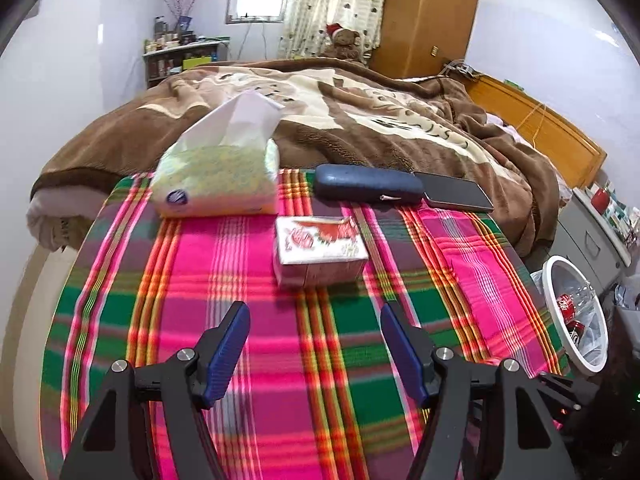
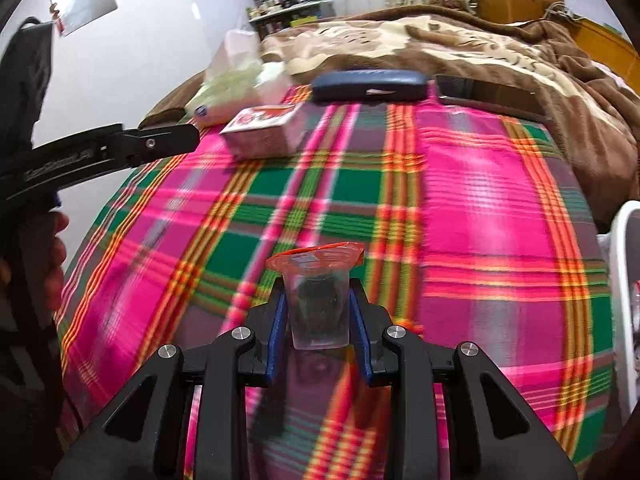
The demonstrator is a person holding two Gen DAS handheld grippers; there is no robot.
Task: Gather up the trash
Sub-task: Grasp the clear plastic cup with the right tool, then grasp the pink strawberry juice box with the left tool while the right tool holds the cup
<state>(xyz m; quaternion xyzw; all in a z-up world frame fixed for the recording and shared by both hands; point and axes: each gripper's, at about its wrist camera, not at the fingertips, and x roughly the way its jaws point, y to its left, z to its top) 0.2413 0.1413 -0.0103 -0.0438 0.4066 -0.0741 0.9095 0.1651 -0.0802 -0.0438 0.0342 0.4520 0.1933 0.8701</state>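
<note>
Across the bed lies a plaid cloth (image 1: pixel 304 336) of pink, green and orange stripes, spread over the near part; beyond it, toward twelve o'clock, a brown and cream blanket (image 1: pixel 360 120) is heaped. At ten o'clock in the left wrist view a soft tissue pack (image 1: pixel 218 178) stands at the cloth's far edge with a white sheet poking up. Just past centre sits a small red and white packet (image 1: pixel 320 252), and behind it a dark blue case (image 1: pixel 368 188) lies crosswise, a phone (image 1: pixel 460 192) touching its right end. At three o'clock, off the bed, a white bin (image 1: pixel 576 316) holds red-labelled bottles or cans. Far back are a cluttered shelf (image 1: pixel 184 56), a small window (image 1: pixel 258 0), patterned curtains (image 1: pixel 336 4), a teddy bear in a red hat (image 1: pixel 344 42) and a wooden wardrobe (image 1: pixel 428 16).

The left tongs (image 1: pixel 314 348) stand moderately wide over bare cloth with nothing between them. The right tongs (image 2: pixel 318 312) are drawn narrow, their blue pads pressing both sides of a clear plastic cup (image 2: pixel 318 300) with an orange torn film at its rim, which is low over the cloth at six o'clock in the right wrist view.
</note>
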